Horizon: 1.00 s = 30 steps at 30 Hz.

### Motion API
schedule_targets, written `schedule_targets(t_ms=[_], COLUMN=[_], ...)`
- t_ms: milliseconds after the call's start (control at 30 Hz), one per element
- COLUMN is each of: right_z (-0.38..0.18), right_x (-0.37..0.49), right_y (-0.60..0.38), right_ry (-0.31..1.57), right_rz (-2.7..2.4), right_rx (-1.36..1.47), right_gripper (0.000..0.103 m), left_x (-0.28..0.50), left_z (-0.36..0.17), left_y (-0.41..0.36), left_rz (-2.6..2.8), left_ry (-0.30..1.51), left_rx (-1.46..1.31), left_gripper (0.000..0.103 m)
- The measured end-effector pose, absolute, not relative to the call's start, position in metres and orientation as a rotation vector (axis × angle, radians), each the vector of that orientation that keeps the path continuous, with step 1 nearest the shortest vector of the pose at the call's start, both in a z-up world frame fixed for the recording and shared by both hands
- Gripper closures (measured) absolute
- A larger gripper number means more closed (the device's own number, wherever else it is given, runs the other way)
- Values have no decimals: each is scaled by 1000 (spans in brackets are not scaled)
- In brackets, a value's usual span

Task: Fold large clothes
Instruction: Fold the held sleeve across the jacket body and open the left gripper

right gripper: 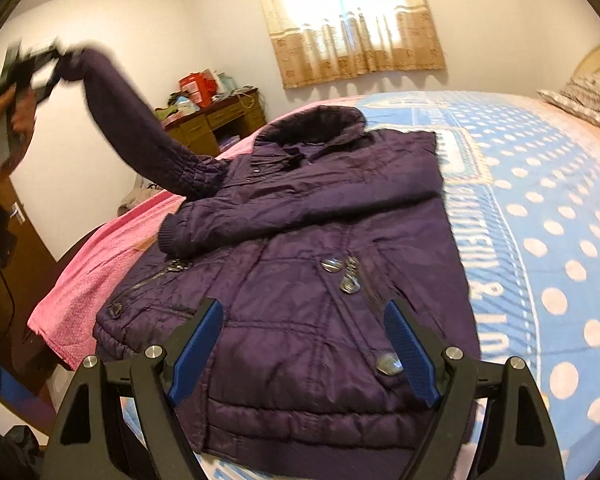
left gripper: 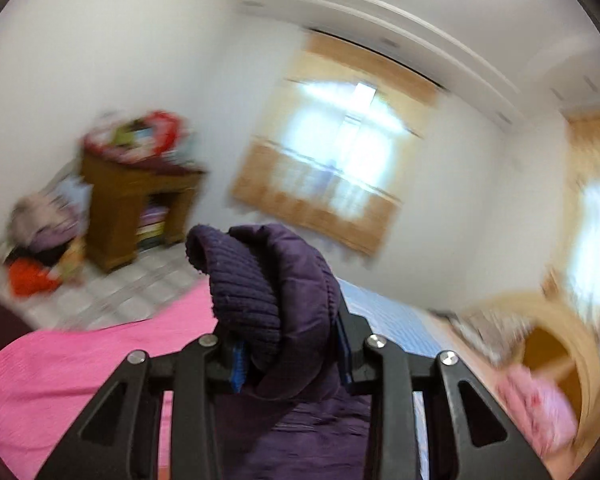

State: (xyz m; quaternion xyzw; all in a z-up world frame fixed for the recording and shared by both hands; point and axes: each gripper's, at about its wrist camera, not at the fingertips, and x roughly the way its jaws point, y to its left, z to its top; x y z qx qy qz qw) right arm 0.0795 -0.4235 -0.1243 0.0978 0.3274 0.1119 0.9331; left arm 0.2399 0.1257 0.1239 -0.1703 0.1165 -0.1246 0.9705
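While left gripper (left gripper: 288, 354) clamps sleeve cuff (left gripper: 240, 276) aloft, right gripper (right gripper: 302, 344) gapes empty; thin bite, cuff may slip, jacket (right gripper: 300, 280) drags.

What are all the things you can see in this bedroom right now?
Puffy dark purple jacket: one, lying front-up on the bed, one sleeve folded across its chest, the other lifted.
Ribbed purple sleeve cuff: one, pinched in the left gripper.
Blue bedsheet with white dots: one, under the jacket.
Pink blanket: one, along the bed's edge.
Brown wooden desk: one, by the wall, cluttered on top.
Beige curtain: one, over the bright window.
Patterned pillow: one, at the bed's head.
Left gripper: black with blue pads, shut on the cuff.
Right gripper: same colours, open above the jacket's hem.
Hand: one, holding the left gripper.
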Motion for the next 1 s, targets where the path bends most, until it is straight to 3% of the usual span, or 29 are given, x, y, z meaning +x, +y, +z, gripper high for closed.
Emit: schedule_targets(t_ms=[133, 200, 233, 267, 433, 533, 800, 1000], right_z=[-135, -139, -139, -138, -139, -132, -80, -38], right_x=[73, 69, 67, 64, 67, 76, 134, 252], right_y=[-442, -452, -455, -459, -479, -487, -485, -431], right_ry=[699, 711, 707, 702, 719, 714, 667, 690], right_rz=[181, 163, 160, 150, 105, 97, 165, 320], right_rx=[241, 257, 260, 258, 273, 276, 272, 165], right_gripper=[20, 20, 20, 20, 20, 20, 20, 20], left_x=[246, 251, 250, 244, 217, 227, 323, 346], left_z=[97, 63, 56, 37, -13, -31, -85, -117], left_y=[3, -63, -80, -102, -129, -91, 12, 35], left_rz=[-404, -432, -445, -486, -588, -518, -139, -191], left_ry=[288, 375, 401, 431, 463, 449, 619, 708], left_rx=[-206, -149, -136, -108, 56, 113, 205, 221], left_gripper=[64, 40, 22, 15, 13, 0, 1, 1])
